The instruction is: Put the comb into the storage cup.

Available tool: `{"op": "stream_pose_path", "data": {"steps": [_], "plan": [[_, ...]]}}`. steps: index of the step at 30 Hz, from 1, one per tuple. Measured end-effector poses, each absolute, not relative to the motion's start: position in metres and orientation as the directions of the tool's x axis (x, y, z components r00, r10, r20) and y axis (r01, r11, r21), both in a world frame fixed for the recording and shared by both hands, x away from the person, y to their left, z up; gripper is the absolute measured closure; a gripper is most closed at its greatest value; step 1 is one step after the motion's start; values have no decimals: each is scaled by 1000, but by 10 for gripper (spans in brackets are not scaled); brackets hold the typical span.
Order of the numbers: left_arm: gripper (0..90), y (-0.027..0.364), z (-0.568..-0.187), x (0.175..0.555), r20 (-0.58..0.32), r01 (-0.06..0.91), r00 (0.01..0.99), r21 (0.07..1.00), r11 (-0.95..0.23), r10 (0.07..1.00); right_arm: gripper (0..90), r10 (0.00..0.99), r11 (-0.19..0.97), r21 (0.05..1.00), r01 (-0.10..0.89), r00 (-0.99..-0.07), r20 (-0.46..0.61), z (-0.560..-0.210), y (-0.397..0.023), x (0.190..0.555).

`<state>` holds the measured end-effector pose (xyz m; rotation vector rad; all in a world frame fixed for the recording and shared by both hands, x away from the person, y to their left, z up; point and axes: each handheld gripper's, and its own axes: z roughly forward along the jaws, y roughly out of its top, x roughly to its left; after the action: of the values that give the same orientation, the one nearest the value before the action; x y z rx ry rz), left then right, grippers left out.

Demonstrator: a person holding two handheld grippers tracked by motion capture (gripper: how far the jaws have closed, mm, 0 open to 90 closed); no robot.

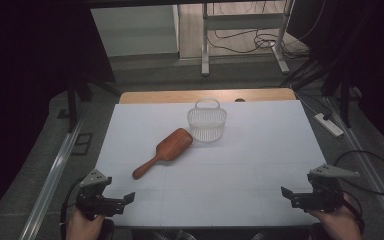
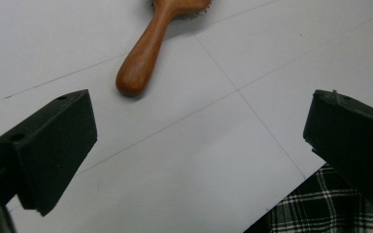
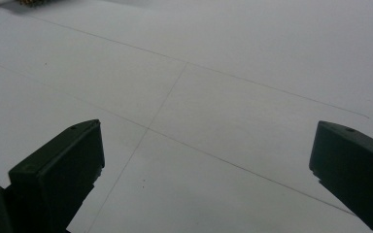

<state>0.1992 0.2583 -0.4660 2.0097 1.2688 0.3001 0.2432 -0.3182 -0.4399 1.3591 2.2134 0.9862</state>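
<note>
- Currently untouched: reddish-brown wooden paddle hairbrush (image 1: 163,152) lies just left of the clear ribbed plastic basket (image 1: 207,123), mid-table.
- Left gripper (image 1: 125,199) and right gripper (image 1: 287,193) wait at near edge, jaws spread, empty.
- Judged: picking up and placing all remain.

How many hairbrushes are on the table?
1. The wooden hairbrush lies near the middle of the white table, its head beside the clear basket, its handle toward the left claw.
</note>
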Motion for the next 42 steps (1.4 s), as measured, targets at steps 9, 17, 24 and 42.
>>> {"op": "stream_pose_path", "data": {"steps": [9,17,24,42], "plan": [[0,261,-467,200,-198,693,489,680,-240,849,0,888,288,717,634,-457,47,-440,-317,243],[0,259,-467,202,-196,699,490,671,-248,849,0,887,291,719,631,-460,46,-440,-318,243],[0,259,-467,204,-203,712,489,655,-254,849,0,887,295,717,631,-461,41,-440,-317,243],[0,257,-466,213,-193,713,500,646,-275,844,0,886,294,722,627,-462,41,-439,-317,243]]}}
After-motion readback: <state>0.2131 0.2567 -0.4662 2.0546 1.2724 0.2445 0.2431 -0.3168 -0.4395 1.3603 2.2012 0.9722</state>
